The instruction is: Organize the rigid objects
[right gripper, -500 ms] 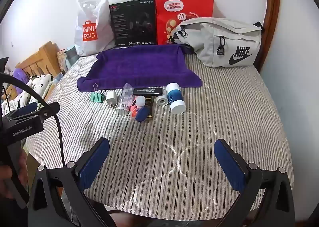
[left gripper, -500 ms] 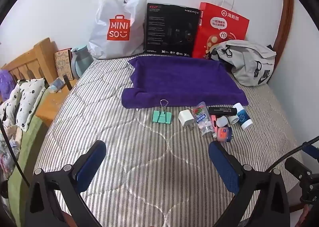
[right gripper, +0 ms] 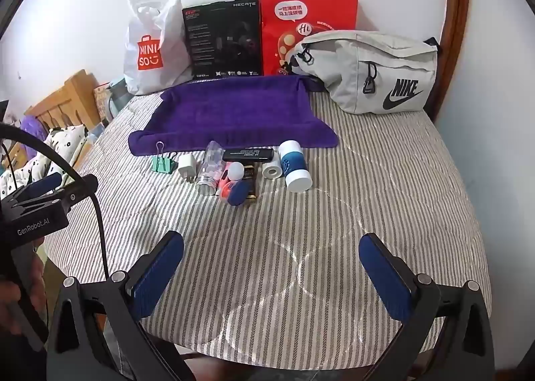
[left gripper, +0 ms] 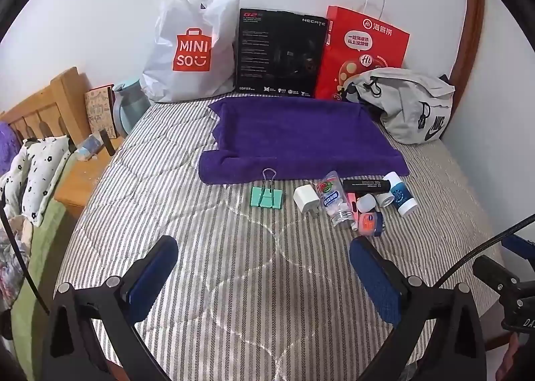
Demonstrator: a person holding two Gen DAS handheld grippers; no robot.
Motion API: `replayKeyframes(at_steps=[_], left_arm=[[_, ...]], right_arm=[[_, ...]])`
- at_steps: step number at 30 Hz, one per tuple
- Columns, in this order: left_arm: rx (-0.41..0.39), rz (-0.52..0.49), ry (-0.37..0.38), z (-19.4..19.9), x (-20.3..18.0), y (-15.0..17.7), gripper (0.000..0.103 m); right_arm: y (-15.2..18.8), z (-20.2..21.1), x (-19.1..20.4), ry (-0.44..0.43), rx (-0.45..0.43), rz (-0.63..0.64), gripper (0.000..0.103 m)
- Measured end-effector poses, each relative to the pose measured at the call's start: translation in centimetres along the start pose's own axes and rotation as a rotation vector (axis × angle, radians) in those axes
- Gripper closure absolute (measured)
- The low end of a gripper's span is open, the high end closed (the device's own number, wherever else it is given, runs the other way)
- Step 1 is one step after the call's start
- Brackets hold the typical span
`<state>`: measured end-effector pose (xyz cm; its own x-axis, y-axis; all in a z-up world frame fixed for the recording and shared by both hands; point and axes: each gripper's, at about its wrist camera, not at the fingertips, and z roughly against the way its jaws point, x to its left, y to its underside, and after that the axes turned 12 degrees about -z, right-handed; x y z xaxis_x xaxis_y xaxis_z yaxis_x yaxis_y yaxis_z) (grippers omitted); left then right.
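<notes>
1. Small rigid items, including a green binder clip (left gripper: 266, 197), white charger (left gripper: 306, 202) and clear bottle (left gripper: 334, 199), lie just in front of the purple towel (left gripper: 301, 137).
2. The left gripper (left gripper: 264, 277) hovers empty, fingers spread.
3. The right gripper (right gripper: 271, 274) likewise gapes wide.

both views look almost unchanged; the left gripper (left gripper: 264, 259) has perhaps eased slightly forward.

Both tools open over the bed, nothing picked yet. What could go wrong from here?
1. The clear bottle, white cap and blue-white tube lie packed together; grabbing one may nudge its neighbours.
2. The tube lies on its side and could roll.
3. The soft striped quilt may give under pressure.
</notes>
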<state>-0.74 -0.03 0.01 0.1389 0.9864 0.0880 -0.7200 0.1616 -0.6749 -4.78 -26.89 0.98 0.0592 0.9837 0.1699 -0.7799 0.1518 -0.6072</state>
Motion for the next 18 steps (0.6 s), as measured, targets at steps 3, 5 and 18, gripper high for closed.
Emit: replayKeyframes(at_steps=[3, 5, 18], left_arm=[[0.002, -0.002, 0.003, -0.14, 0.17, -0.19, 0.000], [0.004, -0.002, 0.002, -0.20, 0.14, -0.21, 0.000], [0.004, -0.006, 0.009, -0.03, 0.27, -0.64, 0.000]], right_arm=[[-0.27, -0.08, 0.33, 0.010, 0.002, -0.004, 0.000], [-0.34, -0.08, 0.29, 0.012, 0.004, -0.006, 0.000], [-0.34, 0.02, 0.53, 0.015, 0.005, 0.001, 0.000]])
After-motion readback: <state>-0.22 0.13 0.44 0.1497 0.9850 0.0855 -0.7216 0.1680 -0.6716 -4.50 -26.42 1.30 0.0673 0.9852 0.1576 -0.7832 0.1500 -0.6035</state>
